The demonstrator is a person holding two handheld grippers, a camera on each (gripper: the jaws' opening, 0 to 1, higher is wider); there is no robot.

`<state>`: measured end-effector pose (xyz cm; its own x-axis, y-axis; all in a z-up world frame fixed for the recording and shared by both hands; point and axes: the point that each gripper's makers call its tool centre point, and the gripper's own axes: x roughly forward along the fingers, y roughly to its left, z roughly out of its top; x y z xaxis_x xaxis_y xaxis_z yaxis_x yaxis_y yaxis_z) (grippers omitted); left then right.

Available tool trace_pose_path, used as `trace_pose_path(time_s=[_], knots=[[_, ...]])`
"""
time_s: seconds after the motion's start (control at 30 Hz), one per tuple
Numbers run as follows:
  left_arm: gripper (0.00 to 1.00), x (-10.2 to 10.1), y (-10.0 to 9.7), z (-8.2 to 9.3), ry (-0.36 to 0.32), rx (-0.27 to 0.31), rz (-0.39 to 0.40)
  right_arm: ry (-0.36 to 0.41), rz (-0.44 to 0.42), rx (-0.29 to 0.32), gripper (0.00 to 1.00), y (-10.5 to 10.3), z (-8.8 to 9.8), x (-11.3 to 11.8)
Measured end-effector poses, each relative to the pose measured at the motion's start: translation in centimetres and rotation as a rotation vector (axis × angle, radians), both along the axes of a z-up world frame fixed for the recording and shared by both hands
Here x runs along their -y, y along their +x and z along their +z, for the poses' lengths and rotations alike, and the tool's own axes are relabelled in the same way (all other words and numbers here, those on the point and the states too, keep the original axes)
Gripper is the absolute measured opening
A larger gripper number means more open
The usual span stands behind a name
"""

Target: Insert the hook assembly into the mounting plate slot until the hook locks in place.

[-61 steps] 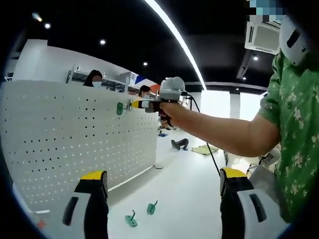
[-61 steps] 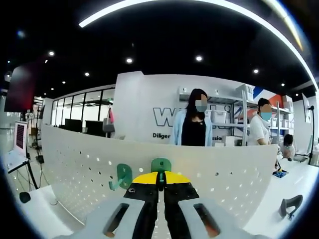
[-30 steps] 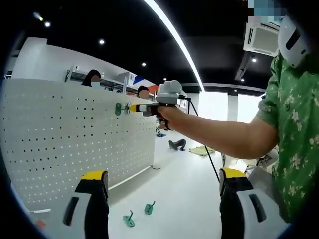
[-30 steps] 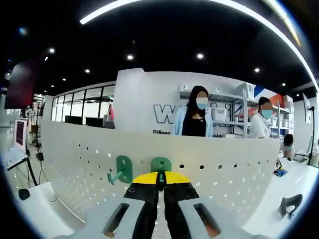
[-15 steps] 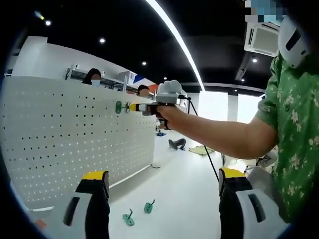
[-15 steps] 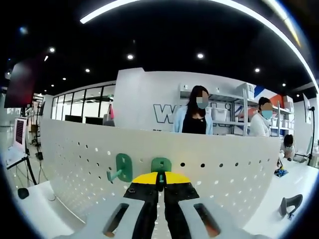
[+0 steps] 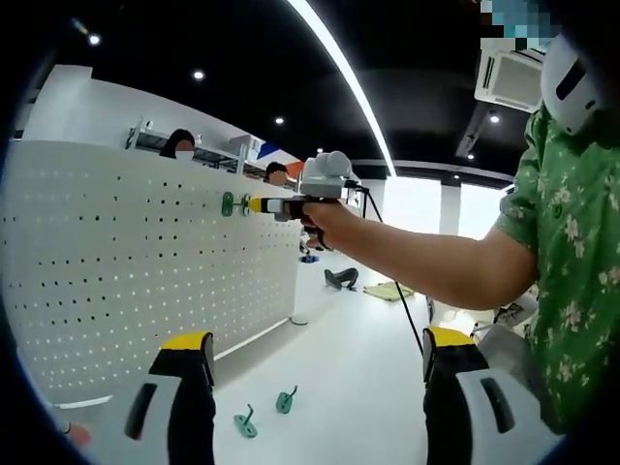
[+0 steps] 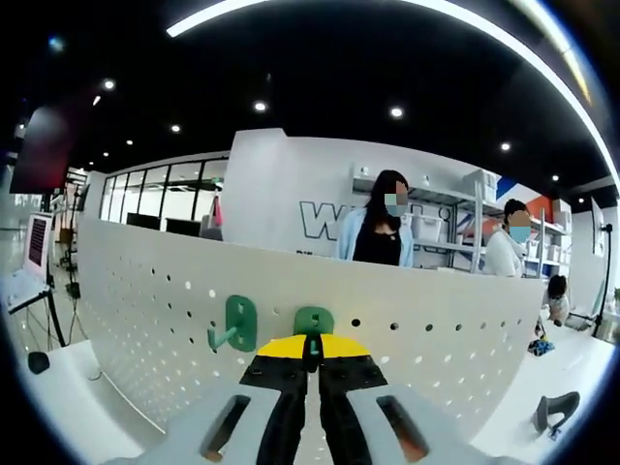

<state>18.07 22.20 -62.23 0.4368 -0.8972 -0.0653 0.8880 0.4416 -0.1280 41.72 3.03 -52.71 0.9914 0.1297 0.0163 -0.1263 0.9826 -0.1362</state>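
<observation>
Right gripper [image 8: 311,345] low at centre frame, jaws pressed together on a green hook [image 8: 313,322] set against the white pegboard [image 8: 136,300], just right of a second mounted hook [image 8: 235,325]. Left gripper [image 7: 310,349] spread wide along the bottom edge; between its jaws, two loose hooks [image 7: 263,412] lying on the white table [image 7: 358,387]

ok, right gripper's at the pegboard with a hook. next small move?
Probably keep pressing the green hook straight into the pegboard. The right gripper is shut on it, its plate already against the holes beside a mounted hook; whether it's locked isn't visible.
</observation>
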Motion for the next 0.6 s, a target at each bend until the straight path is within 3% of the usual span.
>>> trace_pose_path(time_s=[0.27, 0.6], knots=[[0.90, -0.11, -0.13, -0.26, 0.007, -0.006, -0.001, -0.020, 0.002, -0.008, 0.02, -0.03, 0.07, -0.01], [0.89, -0.15, -0.08, -0.21, 0.004, -0.003, -0.001, 0.016, 0.008, -0.021, 0.06, 0.03, -0.26, 0.10]])
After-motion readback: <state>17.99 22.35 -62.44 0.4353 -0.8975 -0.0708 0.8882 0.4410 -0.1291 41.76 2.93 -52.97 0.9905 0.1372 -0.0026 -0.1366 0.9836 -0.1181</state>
